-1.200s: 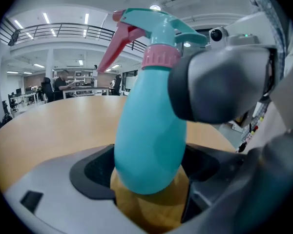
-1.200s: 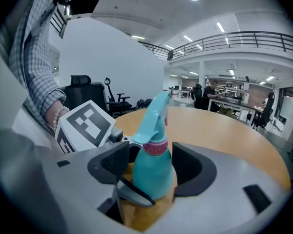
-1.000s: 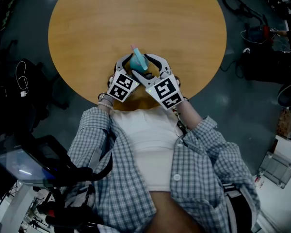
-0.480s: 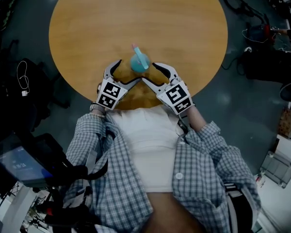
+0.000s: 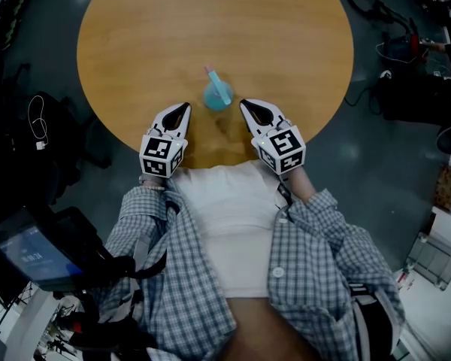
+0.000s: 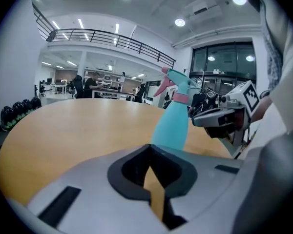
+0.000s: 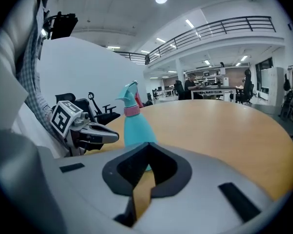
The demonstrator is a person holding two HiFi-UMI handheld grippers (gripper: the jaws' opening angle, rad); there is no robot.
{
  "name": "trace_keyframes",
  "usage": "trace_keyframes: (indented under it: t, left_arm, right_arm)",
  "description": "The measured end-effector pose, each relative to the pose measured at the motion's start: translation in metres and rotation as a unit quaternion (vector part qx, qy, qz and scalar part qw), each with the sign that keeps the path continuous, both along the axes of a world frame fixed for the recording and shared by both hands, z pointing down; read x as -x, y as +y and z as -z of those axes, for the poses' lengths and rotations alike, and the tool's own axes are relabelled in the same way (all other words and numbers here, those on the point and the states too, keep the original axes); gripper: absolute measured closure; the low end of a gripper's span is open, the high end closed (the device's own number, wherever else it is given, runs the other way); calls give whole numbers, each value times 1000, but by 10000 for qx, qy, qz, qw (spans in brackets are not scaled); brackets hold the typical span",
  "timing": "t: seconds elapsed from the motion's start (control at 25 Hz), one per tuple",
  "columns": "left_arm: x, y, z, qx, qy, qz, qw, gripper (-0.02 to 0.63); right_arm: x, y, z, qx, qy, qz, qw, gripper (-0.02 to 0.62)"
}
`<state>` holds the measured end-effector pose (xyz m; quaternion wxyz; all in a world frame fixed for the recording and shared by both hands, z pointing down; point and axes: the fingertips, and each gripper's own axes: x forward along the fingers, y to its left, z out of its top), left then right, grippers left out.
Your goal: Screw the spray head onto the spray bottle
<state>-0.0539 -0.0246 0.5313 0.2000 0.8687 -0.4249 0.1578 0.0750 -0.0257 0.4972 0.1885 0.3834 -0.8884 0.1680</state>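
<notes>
While it stands upright on the round wooden desk [image 5: 210,21] near the front edge, the spray bottle [image 5: 217,96] is untouched, spray head [image 6: 173,78] seated on top: fitting looks done. The left gripper [image 5: 183,107] and right gripper [image 5: 245,104] have drawn back either side, jaws just closed, empty. Dark floor [image 5: 376,149], cables [image 5: 364,6], open office [image 7: 210,82] beyond.
</notes>
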Motion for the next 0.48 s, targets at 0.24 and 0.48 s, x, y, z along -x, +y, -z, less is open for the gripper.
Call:
trace_keyframes:
  t: [0.24, 0.48]
  left_arm:
    - [-6, 5, 0, -51, -83, -248, 9996, 600]
    - [-10, 7, -2, -37, -82, -303, 9995, 600]
  right_arm:
    - [0, -1, -7, 88, 11, -27, 10000, 600]
    - [2, 4, -15, 104, 236, 118, 9996, 601]
